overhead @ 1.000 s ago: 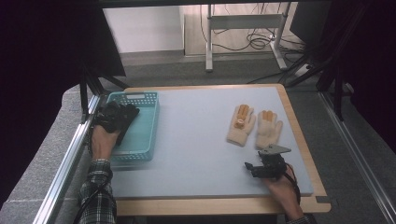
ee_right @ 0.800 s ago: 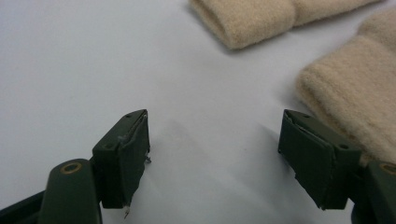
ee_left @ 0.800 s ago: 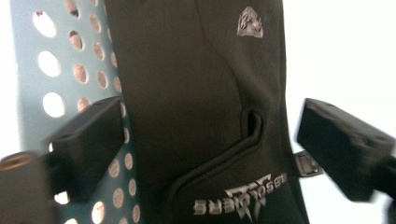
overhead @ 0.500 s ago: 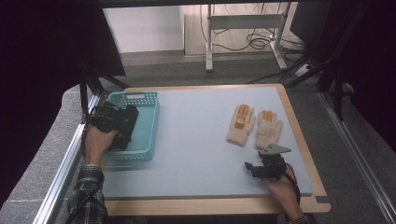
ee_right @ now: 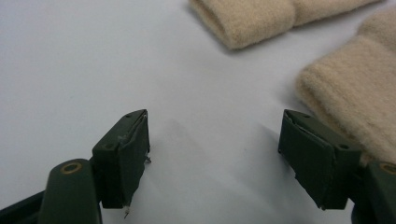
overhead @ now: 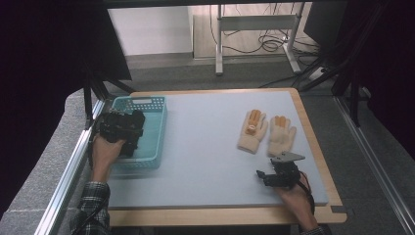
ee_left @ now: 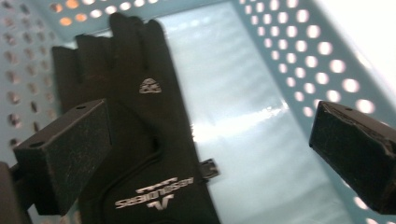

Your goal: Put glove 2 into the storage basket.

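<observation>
While the left gripper's jaws gape, the black glove lies seemingly loose beneath the left one.

Only readable stuff is on the black glove lying in the teal basket: silver lettering near the cuff, upside down in the left gripper view, looks like "VESOLDIERS" maybe, above a V-shaped mark. Small silver logo higher up, too blurry.

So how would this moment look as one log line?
left gripper: open over black glove in teal basket | right gripper: open near beige gloves
</observation>
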Tool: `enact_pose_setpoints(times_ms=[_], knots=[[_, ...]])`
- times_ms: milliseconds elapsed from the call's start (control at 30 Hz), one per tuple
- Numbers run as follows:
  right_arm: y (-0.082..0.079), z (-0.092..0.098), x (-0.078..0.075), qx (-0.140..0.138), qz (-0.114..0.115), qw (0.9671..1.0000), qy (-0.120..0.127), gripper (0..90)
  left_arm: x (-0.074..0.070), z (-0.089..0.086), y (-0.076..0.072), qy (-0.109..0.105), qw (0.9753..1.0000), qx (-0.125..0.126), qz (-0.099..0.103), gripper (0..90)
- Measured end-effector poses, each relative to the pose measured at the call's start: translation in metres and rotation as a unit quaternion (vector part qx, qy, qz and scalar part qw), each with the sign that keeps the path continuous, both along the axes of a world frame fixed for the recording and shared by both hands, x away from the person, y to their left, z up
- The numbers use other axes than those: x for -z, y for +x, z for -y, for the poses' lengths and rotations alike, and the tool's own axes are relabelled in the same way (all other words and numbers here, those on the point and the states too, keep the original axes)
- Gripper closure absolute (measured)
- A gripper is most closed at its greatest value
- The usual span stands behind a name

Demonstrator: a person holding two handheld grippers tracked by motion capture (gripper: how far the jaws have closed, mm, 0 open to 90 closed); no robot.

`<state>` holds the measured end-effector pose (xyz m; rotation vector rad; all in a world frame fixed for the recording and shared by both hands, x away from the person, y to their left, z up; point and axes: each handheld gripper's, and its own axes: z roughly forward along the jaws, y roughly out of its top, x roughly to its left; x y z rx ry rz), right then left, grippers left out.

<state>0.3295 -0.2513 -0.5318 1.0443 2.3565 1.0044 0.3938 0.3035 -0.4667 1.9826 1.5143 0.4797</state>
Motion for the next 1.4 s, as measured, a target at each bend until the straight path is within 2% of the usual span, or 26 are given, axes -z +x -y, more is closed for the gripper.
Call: enact_pose_setpoints(times_ms=[267,467,667,900,1167,1400], knots=[[0.000,0.000,0.000,0.000,0.000,1.0000,0.000,24.1,-0.008,0.026,-0.008,0.013,0.9990,0.037,0.021,0.0],[0.000,0.000,0.000,0.000,0.000,1.0000,0.000,24.1,-0.015,0.046,-0.013,0.003,0.9973,0.062,0.039,0.3],[0.000,0.000,0.000,0.000,0.000,1.0000,0.000,24.1,-0.022,0.070,-0.021,-0.009,0.9941,0.092,0.057,1.0],[0.000,0.000,0.000,0.000,-0.001,1.0000,0.000,24.1,-0.023,0.097,-0.030,-0.012,0.9896,0.127,0.067,1.2],[0.000,0.000,0.000,0.000,0.000,1.0000,0.000,24.1,-0.018,0.120,-0.040,-0.025,0.9854,0.149,0.077,1.0],[0.000,0.000,0.000,0.000,0.000,1.0000,0.000,24.1,-0.005,0.142,-0.056,-0.040,0.9808,0.171,0.085,0.9]])
